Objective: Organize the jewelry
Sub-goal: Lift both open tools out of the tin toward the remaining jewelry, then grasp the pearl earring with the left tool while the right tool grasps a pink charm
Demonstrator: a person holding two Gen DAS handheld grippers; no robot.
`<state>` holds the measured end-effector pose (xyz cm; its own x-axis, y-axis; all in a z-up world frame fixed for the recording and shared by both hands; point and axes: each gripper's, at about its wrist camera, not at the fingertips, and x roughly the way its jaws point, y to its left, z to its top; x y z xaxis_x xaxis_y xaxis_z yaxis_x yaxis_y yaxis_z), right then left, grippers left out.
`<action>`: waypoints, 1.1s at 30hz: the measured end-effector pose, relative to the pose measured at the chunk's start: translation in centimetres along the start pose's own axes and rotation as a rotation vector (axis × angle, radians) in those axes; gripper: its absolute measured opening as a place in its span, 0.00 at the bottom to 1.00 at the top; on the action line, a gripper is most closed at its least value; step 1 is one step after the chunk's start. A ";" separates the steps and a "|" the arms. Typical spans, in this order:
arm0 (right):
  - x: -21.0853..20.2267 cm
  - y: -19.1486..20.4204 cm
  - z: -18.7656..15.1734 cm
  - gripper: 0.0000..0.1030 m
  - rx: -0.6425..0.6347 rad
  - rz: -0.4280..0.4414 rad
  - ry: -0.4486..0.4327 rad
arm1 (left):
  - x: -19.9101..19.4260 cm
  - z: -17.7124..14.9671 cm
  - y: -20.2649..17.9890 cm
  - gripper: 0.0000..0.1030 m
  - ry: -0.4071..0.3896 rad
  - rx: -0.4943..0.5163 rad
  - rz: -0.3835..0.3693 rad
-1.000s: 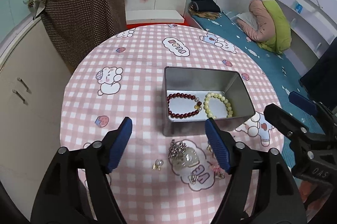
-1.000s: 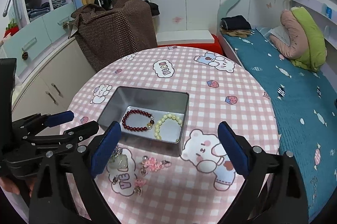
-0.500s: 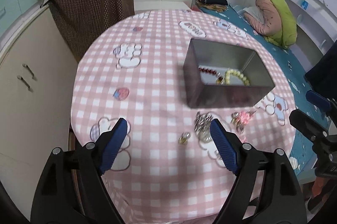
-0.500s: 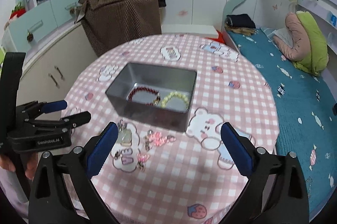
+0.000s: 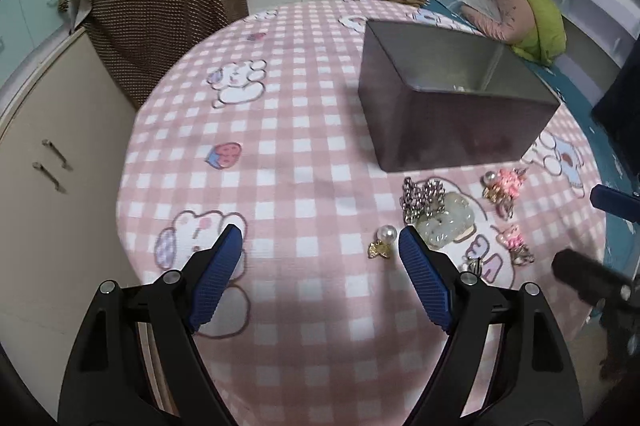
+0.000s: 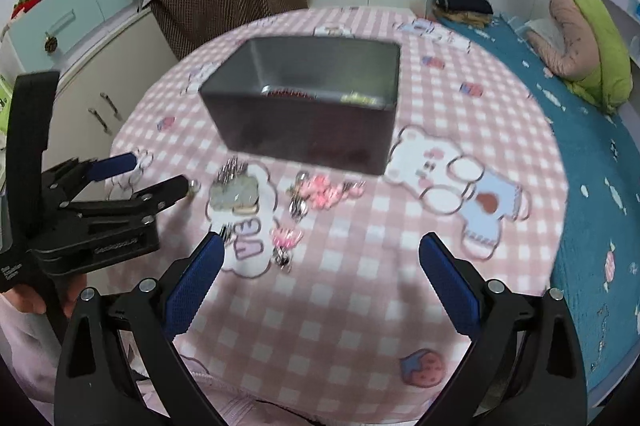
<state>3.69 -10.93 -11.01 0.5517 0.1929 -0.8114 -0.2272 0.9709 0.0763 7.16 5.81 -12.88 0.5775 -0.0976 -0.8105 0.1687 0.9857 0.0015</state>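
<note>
My grey metal tin (image 5: 452,117) stands open on the pink checked cloth, and over its near wall I can just see a dark red bead bracelet (image 6: 290,93) and a pale yellow-green one (image 6: 360,98) lying inside. Loose in front of it lie a silver chain bunched against a pale jade pendant (image 5: 442,224), a pearl earring with a gold clasp (image 5: 383,241) just left of that, and pink charm pieces (image 5: 505,185) to the right.

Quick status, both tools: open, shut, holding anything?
Left tool: open, empty, low over the tablecloth beside the pearl earring.
Right tool: open, empty.
</note>
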 end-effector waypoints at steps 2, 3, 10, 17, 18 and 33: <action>0.3 0.5 -0.2 0.92 -0.019 -0.011 0.006 | 0.5 -0.2 -0.1 0.75 0.006 0.007 -0.011; 0.4 0.7 -0.2 0.92 -0.022 -0.009 0.006 | 0.6 -0.3 -0.1 0.73 -0.003 0.011 -0.013; 1.2 1.7 -0.6 0.92 -0.056 -0.010 -0.005 | 0.3 -0.6 -0.5 0.24 -0.078 0.081 -0.067; 2.3 1.4 -1.1 0.66 -0.046 0.016 0.024 | 0.0 -1.2 -0.4 0.11 -0.113 0.100 -0.182; 2.5 1.4 -1.1 0.61 -0.046 0.018 0.028 | -0.2 -1.4 -0.4 0.11 -0.120 0.091 -0.191; 1.7 0.4 -1.7 0.14 -0.025 0.035 -0.011 | -1.8 -2.8 -0.8 0.11 -0.139 -0.001 -0.259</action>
<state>3.20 -10.44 -13.30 0.5515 0.2282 -0.8023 -0.2660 0.9598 0.0902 3.80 5.56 -13.07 0.6191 -0.3638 -0.6959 0.3242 0.9256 -0.1954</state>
